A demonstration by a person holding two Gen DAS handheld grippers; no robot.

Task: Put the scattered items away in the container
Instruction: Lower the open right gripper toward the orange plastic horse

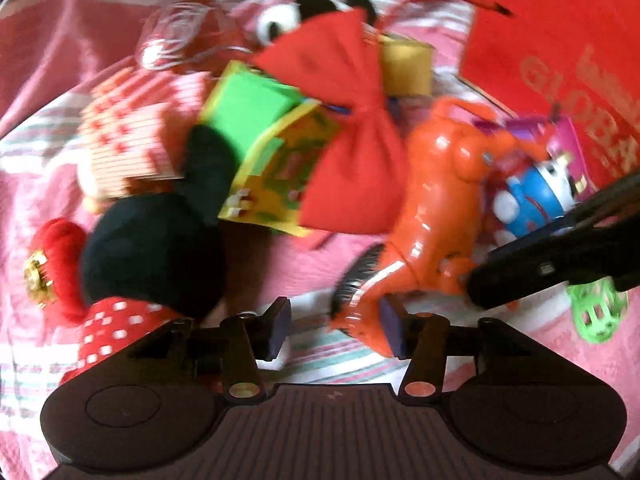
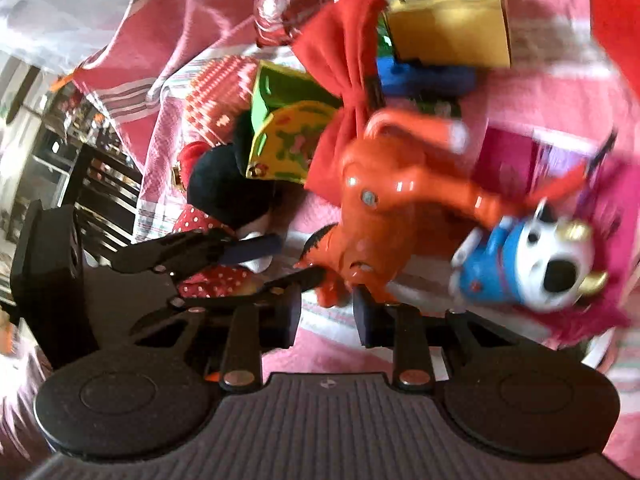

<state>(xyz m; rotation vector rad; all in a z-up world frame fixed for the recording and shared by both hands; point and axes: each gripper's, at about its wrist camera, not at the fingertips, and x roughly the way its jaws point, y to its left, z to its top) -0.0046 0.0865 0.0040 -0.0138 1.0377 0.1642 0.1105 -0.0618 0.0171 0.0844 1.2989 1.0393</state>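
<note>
An orange plastic toy horse (image 1: 436, 200) (image 2: 380, 200) lies on the pink striped cloth (image 1: 60, 60) amid a heap of toys. My left gripper (image 1: 335, 328) stands open over the cloth. The horse's hind leg and black tail rest against its right pad (image 1: 390, 326). My right gripper (image 2: 328, 316) is open too, with an orange leg of the horse in the gap and not clearly pinched. In the left wrist view the right gripper (image 1: 480, 284) comes in from the right at the horse's foot. A red box (image 1: 560, 60) with gold letters lies at the upper right.
A mouse plush (image 1: 152, 256) in a red dotted dress lies left, beside a green and yellow soft block (image 1: 272, 140), a red bow (image 1: 344, 120), a yellow block (image 1: 408, 68), a blue and white toy (image 2: 532, 272) and a green lattice ball (image 1: 596, 312).
</note>
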